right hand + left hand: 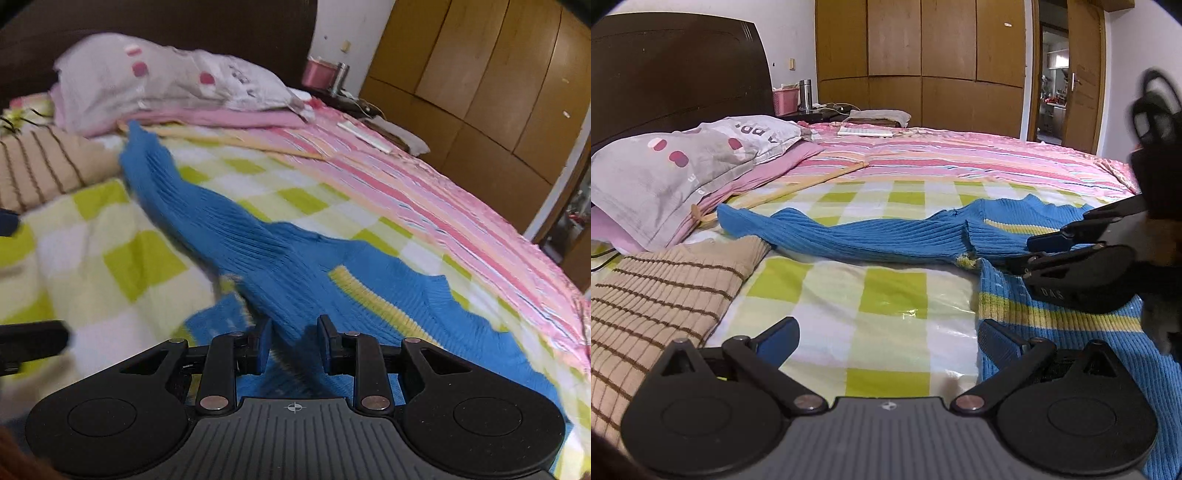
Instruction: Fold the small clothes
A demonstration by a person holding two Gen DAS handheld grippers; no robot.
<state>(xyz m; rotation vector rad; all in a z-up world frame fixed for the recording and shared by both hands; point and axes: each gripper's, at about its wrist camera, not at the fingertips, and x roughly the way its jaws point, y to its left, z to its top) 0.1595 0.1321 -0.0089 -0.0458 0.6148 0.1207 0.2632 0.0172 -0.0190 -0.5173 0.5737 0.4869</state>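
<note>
I see the blue ribbed sweater (871,236) spread across the green-and-white checked sheet (886,291) on the bed, one long sleeve (753,221) running away toward the grey pillow with pink dots (665,162). Its body, banded with yellow stripes, lies on my right side of the left wrist view.

My left claw (888,341) hangs low over the checked sheet with its fingers spread wide. Between them I see only bare sheet. The right-hand blue pad (995,338) sits at the sweater's near left edge, over the knit; whether it touches I cannot tell. The other pad (779,338) is well clear of the sweater, near a folded beige garment with brown stripes (653,295) lying beside the blue sleeve's end.

My right claw (294,345) is down on the sweater where the sleeve meets the body (258,258). Its fingers are drawn fairly close, with a ridge of blue knit running up through the gap between them. The picture is blurred there, so I cannot tell if the pads really pinch the fabric. From the left wrist view the same right claw (1034,251) comes in from the right edge and lies over the sweater's striped chest.

Beyond the sheet lies a pink striped quilt (960,158), then wooden wardrobe doors (919,62).
</note>
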